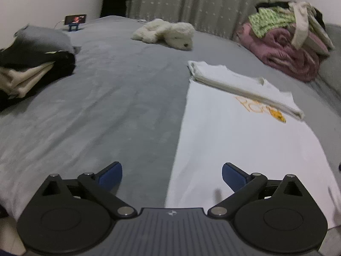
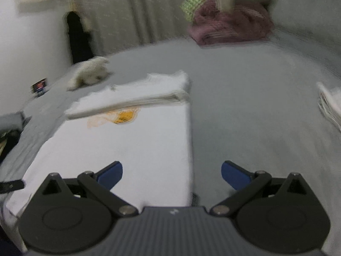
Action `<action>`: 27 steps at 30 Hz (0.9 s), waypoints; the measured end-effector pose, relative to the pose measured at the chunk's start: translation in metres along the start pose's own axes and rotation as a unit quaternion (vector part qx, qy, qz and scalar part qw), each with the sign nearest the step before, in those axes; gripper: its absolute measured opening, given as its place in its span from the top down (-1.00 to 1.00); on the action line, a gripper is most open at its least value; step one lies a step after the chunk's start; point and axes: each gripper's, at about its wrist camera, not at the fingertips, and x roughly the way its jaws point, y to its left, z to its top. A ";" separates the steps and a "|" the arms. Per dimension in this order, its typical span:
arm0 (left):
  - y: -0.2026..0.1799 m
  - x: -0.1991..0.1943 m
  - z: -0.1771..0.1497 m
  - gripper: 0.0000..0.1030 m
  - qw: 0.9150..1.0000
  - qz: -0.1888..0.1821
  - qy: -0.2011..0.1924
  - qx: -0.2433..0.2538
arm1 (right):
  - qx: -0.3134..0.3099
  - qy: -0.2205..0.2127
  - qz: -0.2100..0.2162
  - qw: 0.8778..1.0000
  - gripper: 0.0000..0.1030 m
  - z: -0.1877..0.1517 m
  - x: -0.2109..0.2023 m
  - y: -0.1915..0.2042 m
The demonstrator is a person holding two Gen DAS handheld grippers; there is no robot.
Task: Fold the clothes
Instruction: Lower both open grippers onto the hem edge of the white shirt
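Both tongs, left and right, gape released over the white T-shirt (top folded down across its orange print) on the grey bed.

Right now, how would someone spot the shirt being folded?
Start from the grey bed. Near its front edge lies a white T-shirt, top folded down. Unlike the other folded piles, it is spread flat and shows an orange print.

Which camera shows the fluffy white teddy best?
The left wrist view. There the teddy lies sharp on the grey bed, and you can see its face. In the right wrist view it is only a blurry white lump near the left side.
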 end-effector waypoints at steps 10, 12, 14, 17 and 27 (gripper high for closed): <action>0.016 -0.014 -0.003 -0.79 1.000 -0.020 0.005 -0.017 | 0.053 0.024 0.034 0.998 -1.00 -0.019 -0.018 -0.036; 0.017 -0.014 -0.006 -0.72 1.000 -0.022 0.011 -0.019 | 0.061 0.024 0.030 0.997 -1.00 -0.020 -0.019 -0.039; 0.018 -0.014 -0.008 -0.67 0.999 -0.024 0.015 -0.019 | 0.072 0.030 0.031 0.996 -1.00 -0.023 -0.019 -0.042; 0.019 -0.016 -0.009 -0.41 0.999 -0.025 0.019 -0.017 | 0.084 0.050 0.055 0.994 -1.00 -0.030 -0.019 -0.044; 0.016 -0.018 -0.013 0.34 0.999 -0.030 0.038 0.001 | 0.091 0.069 0.083 0.990 -0.33 -0.045 -0.037 -0.048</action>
